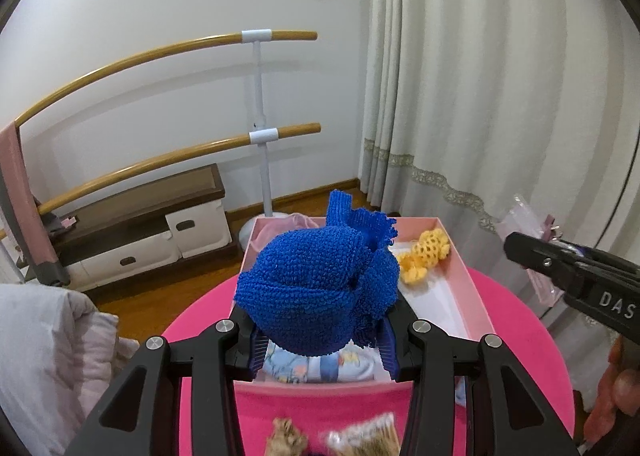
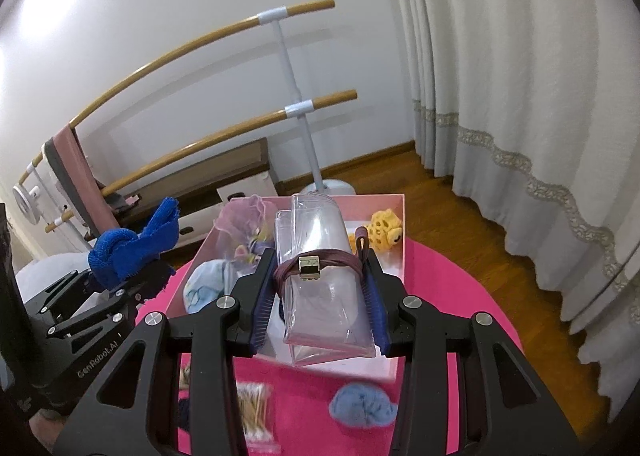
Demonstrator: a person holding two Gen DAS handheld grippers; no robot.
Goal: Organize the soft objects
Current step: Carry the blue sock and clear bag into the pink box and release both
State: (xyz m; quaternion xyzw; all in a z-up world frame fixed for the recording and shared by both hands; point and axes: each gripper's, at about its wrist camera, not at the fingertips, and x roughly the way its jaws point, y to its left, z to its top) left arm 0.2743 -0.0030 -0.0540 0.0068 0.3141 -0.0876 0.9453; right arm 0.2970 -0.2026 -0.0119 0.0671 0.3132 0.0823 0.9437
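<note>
My left gripper [image 1: 320, 320] is shut on a bundled blue knitted cloth [image 1: 320, 288] and holds it above the near end of an open pink box [image 1: 460, 284]. In the right wrist view the same cloth [image 2: 132, 244] shows at the left, beside the box [image 2: 400, 215]. My right gripper [image 2: 320, 260] is shut on a clear plastic pouch [image 2: 320, 316] wrapped with a brown cord and gold clasp, over the box. Inside lie a yellow knitted toy [image 2: 384, 230], a light blue patterned cloth [image 2: 204, 288] and a purple mesh bag [image 2: 244, 215].
The box stands on a round pink table [image 2: 460, 296]. A blue fuzzy ball [image 2: 362, 408] and a packet of cotton swabs [image 2: 256, 412] lie on the table in front of it. Curtains [image 2: 520, 95], a wooden rail stand [image 1: 260, 127], a low cabinet and bedding surround the table.
</note>
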